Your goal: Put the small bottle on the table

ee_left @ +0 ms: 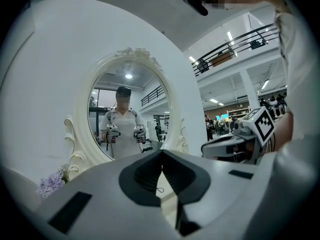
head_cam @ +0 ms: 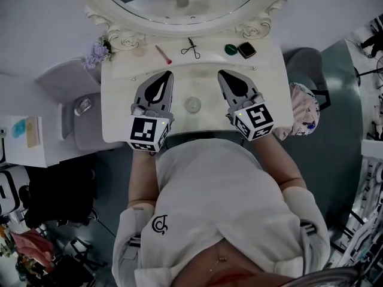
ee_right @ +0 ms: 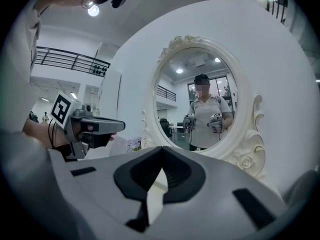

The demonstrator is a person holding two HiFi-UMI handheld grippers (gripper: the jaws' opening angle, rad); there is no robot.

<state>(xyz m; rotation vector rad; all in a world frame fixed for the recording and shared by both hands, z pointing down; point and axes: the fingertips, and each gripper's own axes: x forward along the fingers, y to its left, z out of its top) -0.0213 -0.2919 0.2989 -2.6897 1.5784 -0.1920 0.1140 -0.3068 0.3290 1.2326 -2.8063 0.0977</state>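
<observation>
Left gripper (head_cam: 169,75): jaws pressed together, nothing between them. Right gripper (head_cam: 222,74): likewise closed and empty. Both held side by side low over table (head_cam: 269,82), tips toward oval mirror (head_cam: 114,14). Small bottle (head_cam: 192,104) on tabletop in gap between grippers, back from their tips, level with jaw bodies, touching neither. Scissors (head_cam: 191,48) ahead of tips, near mirror base; not between either gripper's jaws.

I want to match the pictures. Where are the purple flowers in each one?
Head view: purple flowers upper left, beside the oval mirror's frame.
Left gripper view: bottom left, under the frame.
Right gripper view: tiny, near the middle, left of the frame.
Shared landmark: the oval mirror.
</observation>
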